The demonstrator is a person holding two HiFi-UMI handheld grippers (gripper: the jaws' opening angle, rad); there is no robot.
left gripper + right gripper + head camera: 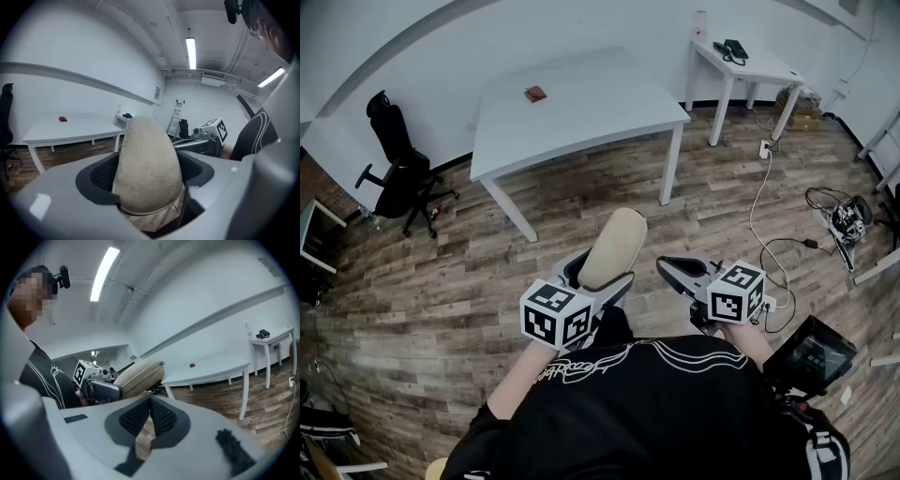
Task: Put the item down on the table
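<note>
A beige, oval fabric pouch (614, 246) stands up between the jaws of my left gripper (598, 274), which is shut on its lower part. In the left gripper view the pouch (147, 164) fills the middle, with a dark pad pressing on each side. My right gripper (670, 268) is held just to the right of it, shut, with nothing between its pads (161, 418). From the right gripper view the pouch (138, 376) shows side-on beside the left gripper's marker cube (84, 373). The large white table (581, 103) stands ahead, well beyond both grippers.
A small red-brown object (535, 93) lies on the table's far side. A smaller white table (750, 64) with a black device (734, 48) stands at back right. A black office chair (398, 169) is at left. Cables (757, 211) trail over the wooden floor at right.
</note>
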